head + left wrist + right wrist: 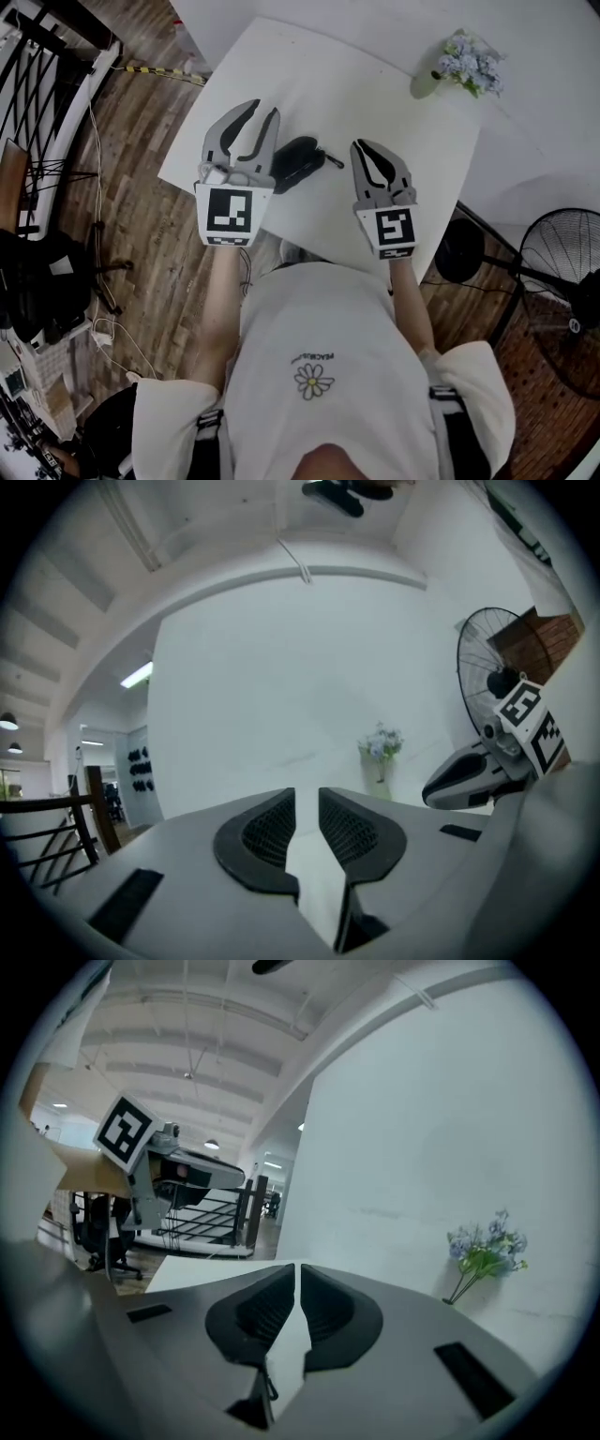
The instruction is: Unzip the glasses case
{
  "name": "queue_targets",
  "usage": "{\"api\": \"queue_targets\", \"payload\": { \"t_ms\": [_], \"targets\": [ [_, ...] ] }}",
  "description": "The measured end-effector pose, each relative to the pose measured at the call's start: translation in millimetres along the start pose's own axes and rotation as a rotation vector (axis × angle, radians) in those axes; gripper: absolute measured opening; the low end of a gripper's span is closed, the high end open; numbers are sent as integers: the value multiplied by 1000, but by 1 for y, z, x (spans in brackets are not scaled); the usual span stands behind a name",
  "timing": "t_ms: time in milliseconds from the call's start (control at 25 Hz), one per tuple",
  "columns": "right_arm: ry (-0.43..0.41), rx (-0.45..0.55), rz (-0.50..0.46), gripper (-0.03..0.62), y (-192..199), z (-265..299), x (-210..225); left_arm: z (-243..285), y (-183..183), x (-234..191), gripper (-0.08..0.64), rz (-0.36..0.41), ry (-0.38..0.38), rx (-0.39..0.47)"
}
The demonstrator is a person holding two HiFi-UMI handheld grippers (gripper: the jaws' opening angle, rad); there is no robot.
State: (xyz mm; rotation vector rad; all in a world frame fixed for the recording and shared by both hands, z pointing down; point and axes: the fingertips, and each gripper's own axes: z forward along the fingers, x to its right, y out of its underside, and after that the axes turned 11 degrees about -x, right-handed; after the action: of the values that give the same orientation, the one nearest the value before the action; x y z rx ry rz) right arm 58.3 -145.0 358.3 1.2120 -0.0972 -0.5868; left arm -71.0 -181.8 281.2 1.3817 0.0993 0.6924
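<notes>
The black glasses case (298,161) lies on the white table (375,103), its small pull tab sticking out to the right. In the head view my left gripper (260,110) hovers just left of the case, above it and apart from it. Its jaws stand a narrow gap apart with nothing between them (307,791). My right gripper (361,145) hangs to the right of the case, raised off the table. Its jaws are drawn together and empty (298,1267). Neither gripper view shows the case; both look level at the white wall.
A small vase of pale flowers (466,64) stands at the table's far right corner. A floor fan (562,272) is beyond the table's right edge. Black railing and cables (37,103) lie on the wooden floor to the left.
</notes>
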Motion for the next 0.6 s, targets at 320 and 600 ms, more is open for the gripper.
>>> {"api": "queue_targets", "payload": {
  "t_ms": [320, 600],
  "targets": [
    [90, 155, 66, 9, -45, -26, 19, -41, -15, 8, 15, -178, -135, 152],
    [114, 185, 74, 8, -55, -37, 21, -41, -2, 22, 15, -183, -125, 122]
  ]
}}
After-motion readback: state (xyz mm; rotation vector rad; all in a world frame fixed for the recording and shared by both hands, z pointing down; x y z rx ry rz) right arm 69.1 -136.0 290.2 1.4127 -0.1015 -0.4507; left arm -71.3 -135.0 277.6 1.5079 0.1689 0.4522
